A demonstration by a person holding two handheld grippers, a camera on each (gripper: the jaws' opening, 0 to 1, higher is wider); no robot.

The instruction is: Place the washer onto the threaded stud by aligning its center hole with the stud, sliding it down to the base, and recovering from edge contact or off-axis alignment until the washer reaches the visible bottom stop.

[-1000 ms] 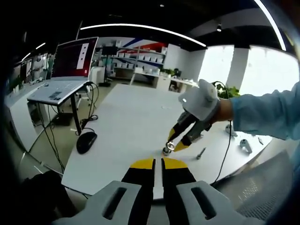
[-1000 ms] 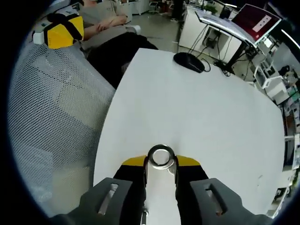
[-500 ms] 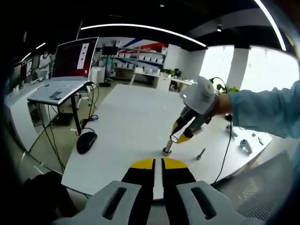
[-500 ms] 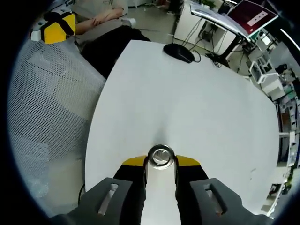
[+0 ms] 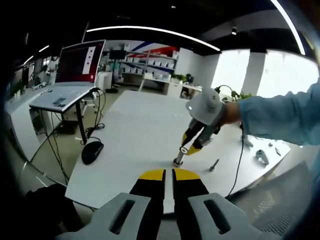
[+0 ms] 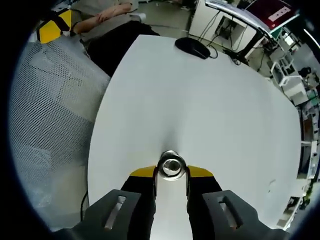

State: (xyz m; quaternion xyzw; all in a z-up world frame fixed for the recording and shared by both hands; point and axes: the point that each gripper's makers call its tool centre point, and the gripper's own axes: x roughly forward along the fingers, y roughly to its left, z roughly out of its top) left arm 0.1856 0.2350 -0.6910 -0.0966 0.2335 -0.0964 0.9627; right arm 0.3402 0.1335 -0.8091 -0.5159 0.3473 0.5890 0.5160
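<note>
Right tool point(image 6: 171, 172) pinches the washer point(image 6: 171, 165) by its rim between its jaws; in the left gripper view the same tool point(image 5: 186, 149) hangs just above the stud point(image 5: 178, 161), washer point(image 5: 184, 149) close over the stud top, not yet threaded as far as can be told. Left tool point(image 5: 168, 175) sits back at the tabletop point(image 5: 135, 130) edge, jaws pressed together with nothing in them. Stud stands upright on the tabletop, long axis roughly vertical, base on the surface. Washer is held nearly flat, hole axis pointing down toward the stud; in the right gripper view something shows through the hole, probably the stud top, too small to be sure. To do the step well: level the washer so its hole axis matches the stud axis, centre the hole over the tip, then lower straight. If the rim catches on the threads, back off a little, re-centre and retry rather than pushing. Let go only once the washer is over the tip, so it drops to the base. Mouse point(image 5: 92, 150) and a loose bolt point(image 5: 214, 163) lie well apart from the stud.
</note>
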